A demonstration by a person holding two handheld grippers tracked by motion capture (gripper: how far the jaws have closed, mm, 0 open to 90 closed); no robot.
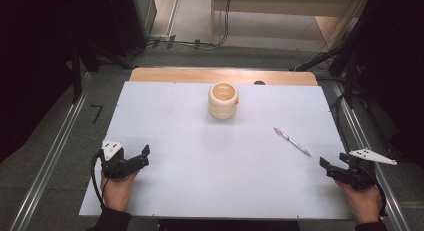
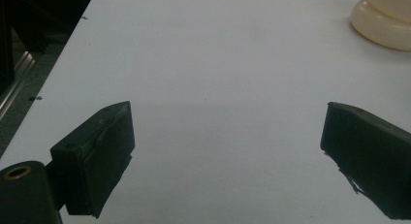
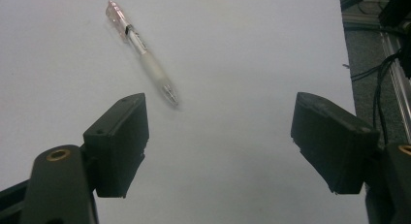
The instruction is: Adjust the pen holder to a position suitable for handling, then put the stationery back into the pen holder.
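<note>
Altogether one pen (image 1: 292, 141), one ridged cream cup (image 1: 223, 100), two hand-held grippers, left (image 1: 140, 156) and right (image 1: 332, 167), both released, empty.

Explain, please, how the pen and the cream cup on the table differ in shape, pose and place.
The pen is thin and long and lies flat; the cup is wide, ribbed, and stands upright with its mouth open. The pen lies on the right side, just ahead of the right tongs; the cup stands in the middle, towards the far edge. Both rest on the white table, untouched, and both tongs are open.

A cup (image 1: 223, 100) stands far back on the table (image 1: 175, 156), a pen (image 1: 292, 141) lying nearer, to its right.
</note>
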